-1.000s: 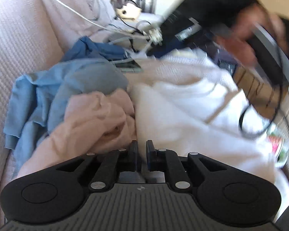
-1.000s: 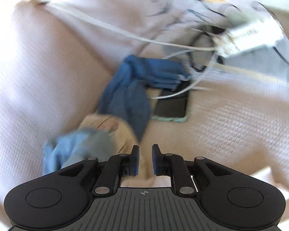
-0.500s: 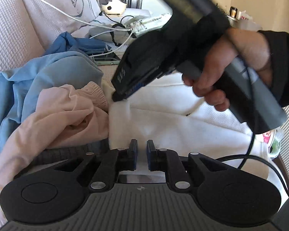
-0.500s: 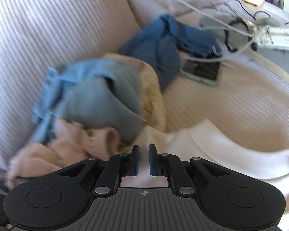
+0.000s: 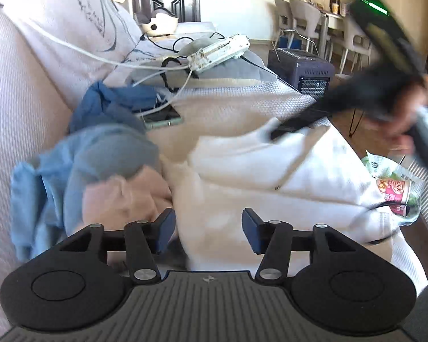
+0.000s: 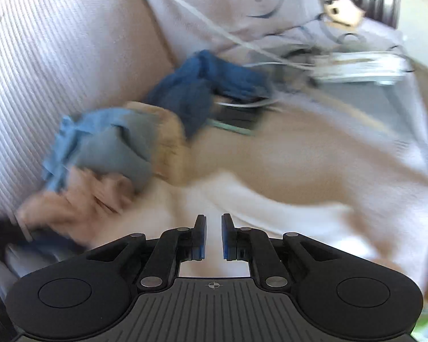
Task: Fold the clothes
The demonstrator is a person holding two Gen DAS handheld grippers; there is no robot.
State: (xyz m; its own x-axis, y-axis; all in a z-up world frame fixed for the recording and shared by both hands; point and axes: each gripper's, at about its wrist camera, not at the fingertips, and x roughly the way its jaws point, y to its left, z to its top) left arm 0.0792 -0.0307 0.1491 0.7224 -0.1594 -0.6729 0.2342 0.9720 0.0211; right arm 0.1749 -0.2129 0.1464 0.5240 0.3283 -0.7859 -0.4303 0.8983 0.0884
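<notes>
Half a second ago the left gripper's (image 5: 208, 233) jaws were almost together over the white garment (image 5: 271, 171); now they are opening, standing wide apart, with the white cloth lying under the gap and neither pad pressing on it. Over the same half second the right gripper (image 5: 296, 122) has swung from the middle of the left wrist view out toward its right edge, and its blurred black tip is now sitting at the garment's far edge.

The white garment is lying spread across the sofa seat (image 5: 234, 105), reaching from just in front of the left gripper toward the seat's outer edge. In the right wrist view the right gripper's (image 6: 213, 236) jaws are standing narrow, a slim gap between the blue pads (image 6: 200, 238), with the white garment (image 6: 271, 199) blurred beneath them; whether any cloth is being pinched cannot be told.

Just beside the white garment, against the sofa back, a pink garment (image 5: 122, 196) is lying crumpled, with a light blue garment (image 5: 94, 156) bunched over it and a dark blue one (image 5: 108, 105) further back. A phone (image 5: 162, 118) is resting just beside the dark blue cloth, with white cables (image 5: 100, 57) running over it to a power strip (image 5: 219, 50). A snack packet (image 5: 393, 191) is showing past the seat's edge.
</notes>
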